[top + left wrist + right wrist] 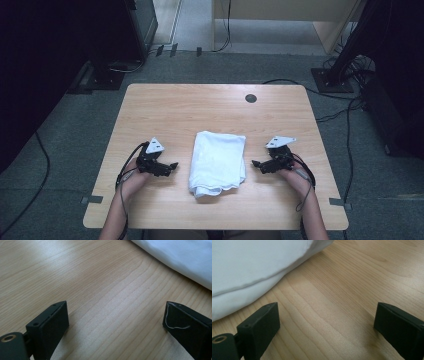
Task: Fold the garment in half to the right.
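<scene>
White folded towel point(218, 161) lies untouched mid-surface point(165, 107) between left tongs point(172, 165) and right tongs point(256, 164), both spread wide, so handling seems unstarted.

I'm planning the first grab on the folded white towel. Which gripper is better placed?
Right, slightly: the right gripper sits nearer the folded white cloth towel than the left gripper; both are open, neither touching it.

a white folded towel point(218, 161) lies flat at the centre of the frame, lower edge rumpled, long side running top to bottom.
</scene>
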